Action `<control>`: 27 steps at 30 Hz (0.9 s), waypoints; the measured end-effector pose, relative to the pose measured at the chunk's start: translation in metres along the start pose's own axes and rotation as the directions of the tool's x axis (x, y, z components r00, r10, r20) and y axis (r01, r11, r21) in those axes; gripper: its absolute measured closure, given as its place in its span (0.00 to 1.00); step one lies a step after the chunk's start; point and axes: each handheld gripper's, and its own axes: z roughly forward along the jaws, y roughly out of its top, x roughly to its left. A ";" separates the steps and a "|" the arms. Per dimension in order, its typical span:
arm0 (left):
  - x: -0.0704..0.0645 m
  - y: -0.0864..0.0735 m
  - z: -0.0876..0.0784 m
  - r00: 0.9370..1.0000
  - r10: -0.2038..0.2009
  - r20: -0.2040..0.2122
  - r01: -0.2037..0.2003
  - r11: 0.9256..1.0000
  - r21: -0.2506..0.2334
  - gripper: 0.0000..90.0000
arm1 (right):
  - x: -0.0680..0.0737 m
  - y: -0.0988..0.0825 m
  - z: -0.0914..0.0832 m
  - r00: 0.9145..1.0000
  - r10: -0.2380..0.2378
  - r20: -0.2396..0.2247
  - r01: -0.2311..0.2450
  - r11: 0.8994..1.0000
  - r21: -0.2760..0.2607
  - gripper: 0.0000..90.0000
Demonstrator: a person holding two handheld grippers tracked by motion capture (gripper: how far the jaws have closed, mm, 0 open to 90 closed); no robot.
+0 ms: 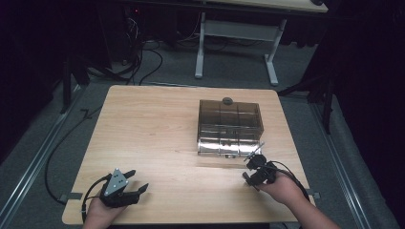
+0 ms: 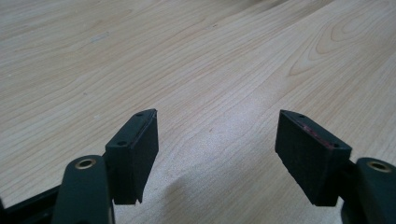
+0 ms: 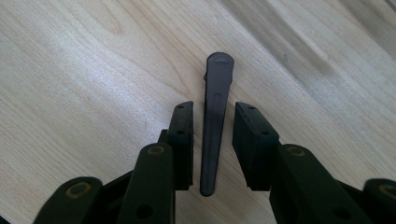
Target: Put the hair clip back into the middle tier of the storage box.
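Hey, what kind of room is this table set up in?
Probably a lab or recording workspace: a bare wooden table on grey carpet, cables trailing across the floor behind it, a second desk's white frame, and dark surroundings.

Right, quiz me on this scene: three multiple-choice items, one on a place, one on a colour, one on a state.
1. Where does the smoky translucent plastic box stand?
A. On the wooden table, beyond the right gripper
B. Beside the left gripper
C. On the floor

2. What colour is the slim tapered stick between the right gripper's fingers?
A. White
B. Dark grey-brown
C. Red

3. How do the left gripper's fingers stand?
A. Shut on the stick
B. Shut on the box
C. Wide apart, nothing between them

Answers: A, the high view shows it there; B, it is dark against the pale wood; C, bare table shows between them.
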 end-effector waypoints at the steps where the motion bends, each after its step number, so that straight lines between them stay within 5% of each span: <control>1: 0.000 0.000 0.000 1.000 0.000 0.001 0.000 1.000 0.000 0.34 | -0.001 0.001 0.000 1.000 -0.002 -0.005 0.002 1.000 0.006 0.78; 27: 0.000 0.000 0.000 1.000 0.002 0.005 -0.002 1.000 0.002 0.34 | -0.004 0.015 0.001 1.000 0.003 -0.031 -0.001 0.997 0.080 0.88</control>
